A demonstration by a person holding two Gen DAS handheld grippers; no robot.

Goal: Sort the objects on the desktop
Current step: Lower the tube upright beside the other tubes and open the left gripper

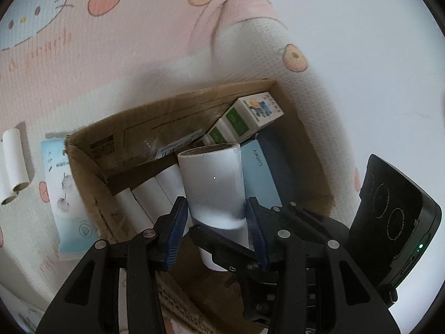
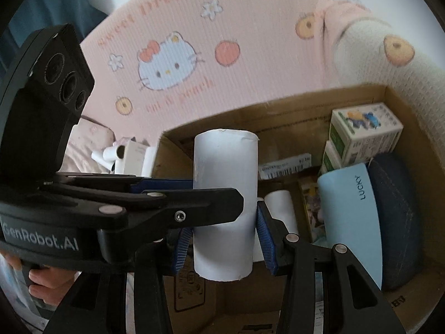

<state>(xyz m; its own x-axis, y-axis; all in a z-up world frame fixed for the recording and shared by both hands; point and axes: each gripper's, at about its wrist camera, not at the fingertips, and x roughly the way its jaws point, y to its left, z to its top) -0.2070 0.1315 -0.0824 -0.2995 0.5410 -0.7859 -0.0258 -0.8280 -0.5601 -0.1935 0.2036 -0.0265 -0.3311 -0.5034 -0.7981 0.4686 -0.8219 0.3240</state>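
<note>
Holding the white cardboard tube [image 2: 225,203] over the open brown cardboard box [image 2: 306,105], I have both grippers on it: the right gripper [image 2: 222,239] fingers pinch its lower part, and the left gripper [image 1: 215,222] fingers pinch it from the side. Beyond it more white tubes [image 1: 150,197] lie inside the box. I judge the placing step is in hand; next I should lower it beside them, then release.

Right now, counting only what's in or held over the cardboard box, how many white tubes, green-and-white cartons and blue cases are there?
White tubes: 4 (3 lying, 1 held)
Green-and-white cartons: 2
Blue cases: 2
Total: 8
</note>
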